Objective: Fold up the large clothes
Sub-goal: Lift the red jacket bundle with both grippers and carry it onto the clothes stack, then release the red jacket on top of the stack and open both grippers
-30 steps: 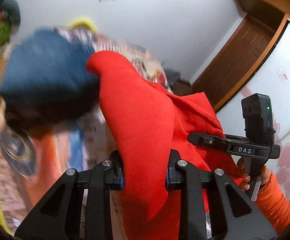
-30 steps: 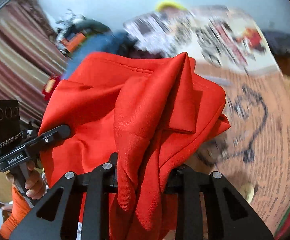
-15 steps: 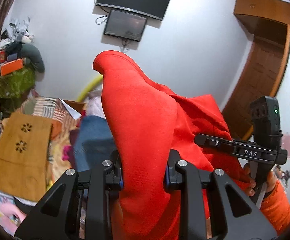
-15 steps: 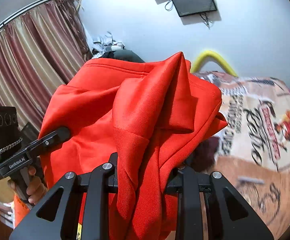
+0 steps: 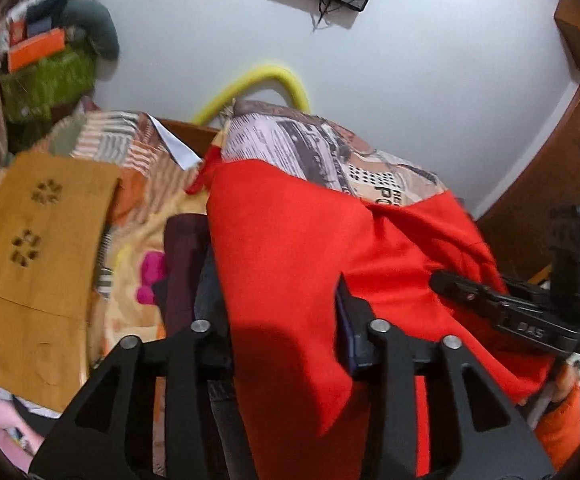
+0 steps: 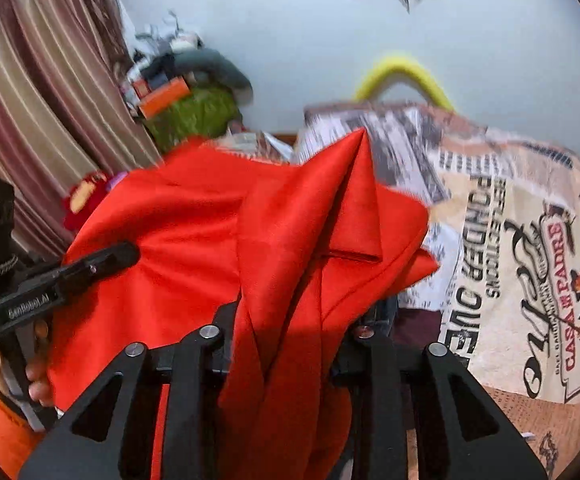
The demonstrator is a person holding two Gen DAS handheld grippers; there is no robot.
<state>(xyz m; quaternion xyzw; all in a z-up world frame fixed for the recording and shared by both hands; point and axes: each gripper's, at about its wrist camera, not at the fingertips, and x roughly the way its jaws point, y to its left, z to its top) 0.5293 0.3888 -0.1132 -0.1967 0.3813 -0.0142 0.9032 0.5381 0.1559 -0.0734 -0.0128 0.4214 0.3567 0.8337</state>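
Left view only: tan board [image 5: 30, 264] on the bed's left, dark clothes [image 5: 182, 264] under the red garment [image 5: 290, 248]. Right view only: curtain [image 6: 30, 92], printed spread [image 6: 510, 280] free on the right. Left gripper [image 5: 282, 320] and right gripper [image 6: 290, 332] each have red cloth between opening jaws; pad contact unclear, probably slack now. Garment bunched, creased, draped over the bed between both grippers, peak near the pillow [image 6: 390, 140].
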